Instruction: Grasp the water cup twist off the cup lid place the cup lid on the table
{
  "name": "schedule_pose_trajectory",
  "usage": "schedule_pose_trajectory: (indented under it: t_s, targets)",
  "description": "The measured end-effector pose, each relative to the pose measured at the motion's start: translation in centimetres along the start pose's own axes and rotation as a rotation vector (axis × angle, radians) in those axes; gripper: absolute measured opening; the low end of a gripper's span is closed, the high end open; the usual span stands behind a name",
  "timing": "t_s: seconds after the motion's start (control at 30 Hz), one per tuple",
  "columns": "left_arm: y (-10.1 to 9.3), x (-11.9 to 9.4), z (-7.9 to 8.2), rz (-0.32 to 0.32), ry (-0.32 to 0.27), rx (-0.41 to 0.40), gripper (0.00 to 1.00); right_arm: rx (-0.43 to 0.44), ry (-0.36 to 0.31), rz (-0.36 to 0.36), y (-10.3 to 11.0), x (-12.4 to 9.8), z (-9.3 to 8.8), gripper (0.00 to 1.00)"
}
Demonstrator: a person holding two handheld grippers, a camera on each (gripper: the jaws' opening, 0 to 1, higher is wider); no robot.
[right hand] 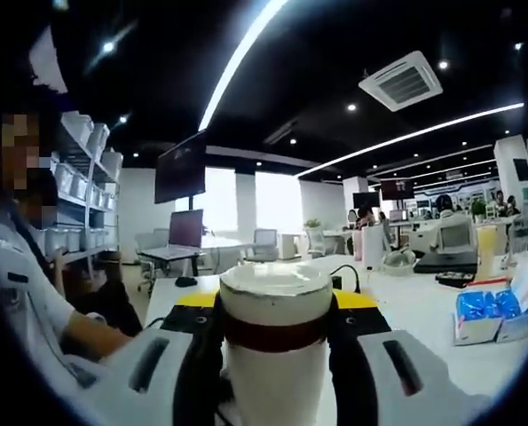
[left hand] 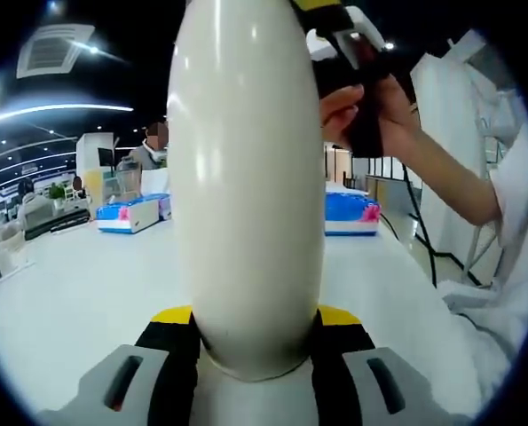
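Observation:
The white water cup stands tall in the left gripper view, its lower end clamped between the yellow-tipped jaws of my left gripper. At the cup's top end a hand holds my right gripper, which reaches in from the right. In the right gripper view my right gripper is shut on the white cup lid, which has a dark red band around it. The joint between lid and cup is hidden, so I cannot tell whether they are still joined.
A white table stretches below the cup. Blue and white packs lie on its far side. Another blue pack lies at right. A person's sleeve is at right. A laptop and desks stand further off.

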State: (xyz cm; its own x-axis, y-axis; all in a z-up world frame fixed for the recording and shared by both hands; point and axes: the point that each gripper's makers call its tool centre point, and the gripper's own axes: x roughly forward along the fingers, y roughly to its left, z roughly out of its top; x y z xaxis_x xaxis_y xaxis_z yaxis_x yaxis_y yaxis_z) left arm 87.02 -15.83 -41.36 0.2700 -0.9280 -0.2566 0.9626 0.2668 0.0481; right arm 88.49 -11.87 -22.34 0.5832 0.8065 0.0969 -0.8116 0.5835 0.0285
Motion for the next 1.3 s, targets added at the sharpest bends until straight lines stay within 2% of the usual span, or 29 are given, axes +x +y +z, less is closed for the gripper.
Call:
schedule_pose_trajectory:
  t_s: [0.23,0.43,0.53,0.6,0.63,0.8,1.03,1.13,1.2,1.23,1.3]
  targets:
    - [0.1,0.1,0.0,0.0,0.0,0.0,0.51,0.006,0.017,0.04,0.2,-0.1,-0.2,0.48]
    - [0.3,0.2,0.0,0.0,0.0,0.001,0.51,0.004,0.037,0.024,0.4,-0.1,-0.4,0.48]
    - [0.3,0.3,0.1,0.0,0.002,0.001,0.51,0.091,0.105,-0.016,0.2,-0.3,-1.3,0.51]
    - [0.3,0.3,0.1,-0.001,0.001,0.001,0.51,0.142,0.117,-0.051,-0.2,-0.3,-1.4,0.61]
    - [0.4,0.3,0.1,-0.001,0.001,0.001,0.51,0.135,0.112,-0.054,-0.2,-0.3,-1.3,0.66]
    - [0.3,0.3,0.1,-0.001,0.001,0.002,0.51,0.118,0.093,-0.099,0.2,-0.9,-0.5,0.72]
    - [0.4,0.3,0.1,0.001,0.001,0.002,0.51,-0.015,0.125,-0.181,1.2,-1.1,-0.3,0.79]
    - [0.4,0.2,0.0,0.001,0.0,0.002,0.51,-0.028,0.103,-0.197,2.1,-1.0,-0.1,0.86]
    - [0.5,0.3,0.0,0.0,-0.001,0.002,0.51,-0.019,0.051,-0.204,2.6,-0.9,0.5,0.9]
    - [0.5,0.3,0.0,-0.001,-0.002,0.002,0.51,-0.021,0.025,-0.213,2.7,-0.9,0.8,0.9]
    - [0.4,0.2,0.0,-0.002,-0.002,0.003,0.51,-0.025,0.023,-0.247,2.4,-1.0,0.5,0.89]
